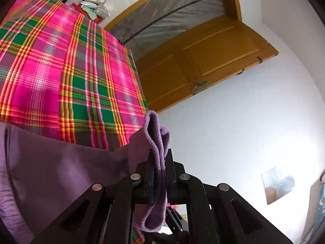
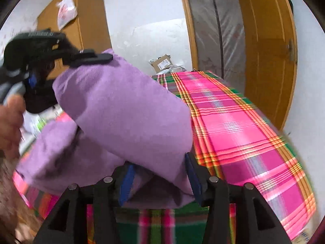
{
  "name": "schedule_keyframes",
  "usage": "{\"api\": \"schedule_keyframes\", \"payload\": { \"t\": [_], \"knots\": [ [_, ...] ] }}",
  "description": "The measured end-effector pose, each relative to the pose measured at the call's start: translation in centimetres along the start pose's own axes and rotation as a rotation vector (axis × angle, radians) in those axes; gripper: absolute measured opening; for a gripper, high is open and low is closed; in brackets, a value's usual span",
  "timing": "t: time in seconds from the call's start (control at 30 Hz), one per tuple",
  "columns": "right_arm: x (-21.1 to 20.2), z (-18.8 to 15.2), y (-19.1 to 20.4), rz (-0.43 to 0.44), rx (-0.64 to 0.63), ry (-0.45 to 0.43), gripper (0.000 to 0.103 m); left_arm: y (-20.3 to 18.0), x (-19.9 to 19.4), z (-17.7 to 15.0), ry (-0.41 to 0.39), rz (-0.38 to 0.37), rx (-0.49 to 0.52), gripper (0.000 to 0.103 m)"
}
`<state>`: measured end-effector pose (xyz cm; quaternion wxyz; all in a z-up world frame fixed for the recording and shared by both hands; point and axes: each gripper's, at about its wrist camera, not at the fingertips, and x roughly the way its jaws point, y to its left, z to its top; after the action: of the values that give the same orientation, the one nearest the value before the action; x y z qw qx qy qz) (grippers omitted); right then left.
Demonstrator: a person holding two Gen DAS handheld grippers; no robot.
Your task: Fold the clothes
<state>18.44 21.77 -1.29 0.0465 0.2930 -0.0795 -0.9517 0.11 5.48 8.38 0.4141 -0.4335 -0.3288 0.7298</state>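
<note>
A purple garment (image 1: pixel 61 162) hangs across the lower left of the left wrist view. Its ribbed edge (image 1: pixel 157 134) is pinched in my left gripper (image 1: pixel 160 156), which is shut on it and held up above the plaid bed sheet (image 1: pixel 61 71). In the right wrist view the same garment (image 2: pixel 121 105) drapes in a thick fold from the left gripper (image 2: pixel 91 58) at upper left down to the bed. My right gripper (image 2: pixel 160 174) stands open with its blue pads (image 2: pixel 127 183) wide apart. The garment's lower fold lies loosely between them.
The pink and green plaid sheet (image 2: pixel 233 122) covers the bed to the right of the garment. A wooden door (image 2: pixel 268 50) stands beyond the bed's far corner. A cardboard box (image 2: pixel 161 63) and packets lie at the far end. A person's hand (image 2: pixel 9 122) holds the left gripper's handle.
</note>
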Motion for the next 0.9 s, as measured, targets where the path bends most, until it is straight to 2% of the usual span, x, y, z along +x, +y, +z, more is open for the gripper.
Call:
{"api": "schedule_keyframes", "payload": {
  "t": [0.17, 0.37, 0.57, 0.7, 0.83, 0.9],
  "knots": [
    [-0.1, 0.6, -0.3, -0.005, 0.073, 0.005, 0.049, 0.0, 0.8, 0.1, 0.008, -0.010, -0.003, 0.008],
    [-0.5, 0.9, -1.5, -0.026, 0.146, -0.042, 0.049, -0.1, 0.7, 0.2, 0.000, -0.017, 0.001, 0.008],
    [-0.8, 0.4, -3.6, -0.159, 0.213, -0.037, 0.049, 0.3, 1.0, 0.1, 0.006, -0.020, -0.011, 0.008],
    [-0.5, 0.6, -3.4, -0.126, 0.213, -0.034, 0.049, 0.1, 0.9, 0.0, 0.007, -0.026, -0.004, 0.008],
    [1.8, 0.6, -1.7, -0.077, 0.156, 0.056, 0.049, -0.3, 0.7, -0.1, 0.006, -0.033, 0.008, 0.008],
    [3.0, 0.2, -1.2, -0.085, 0.137, 0.106, 0.049, -0.3, 0.4, -0.1, -0.003, -0.030, 0.009, 0.008]
  ]
}}
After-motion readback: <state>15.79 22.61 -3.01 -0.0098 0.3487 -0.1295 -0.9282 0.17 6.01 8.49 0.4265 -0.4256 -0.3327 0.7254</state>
